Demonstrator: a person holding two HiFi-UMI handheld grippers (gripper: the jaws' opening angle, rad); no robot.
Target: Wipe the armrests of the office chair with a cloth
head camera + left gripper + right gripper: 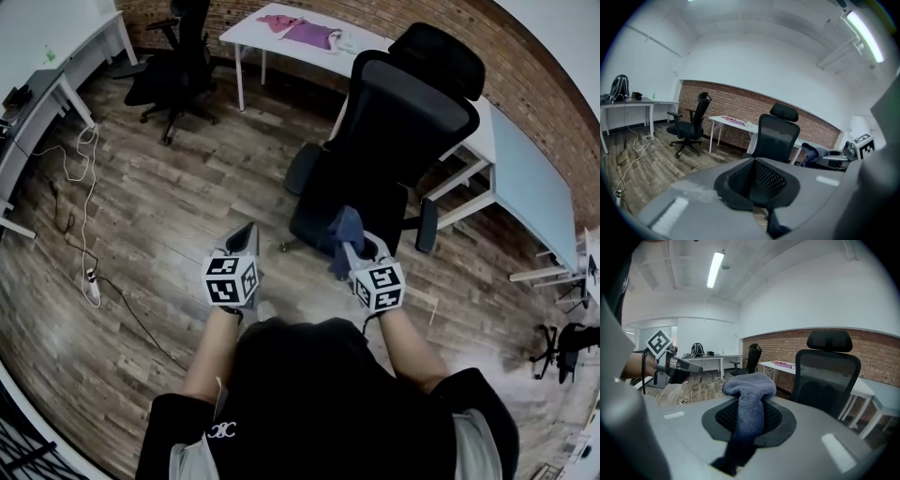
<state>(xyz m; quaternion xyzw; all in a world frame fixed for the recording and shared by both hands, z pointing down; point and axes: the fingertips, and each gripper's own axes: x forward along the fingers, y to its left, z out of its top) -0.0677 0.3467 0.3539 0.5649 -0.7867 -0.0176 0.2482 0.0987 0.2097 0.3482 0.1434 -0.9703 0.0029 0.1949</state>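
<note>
Blue cloth (345, 228) hung in front of the office chair (403, 131), clear of both armrests (302, 171); wiping seemingly hadn't begun. In the left gripper view, the left tongs (757, 183) were together, empty, short of the chair. The right gripper view showed the right tongs (750, 420) clamped on the cloth.

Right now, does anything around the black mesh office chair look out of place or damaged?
Nothing damaged or spilled. The only loose item is a white cable trailing across the wooden floor at left, apart from the black mesh office chair.
</note>
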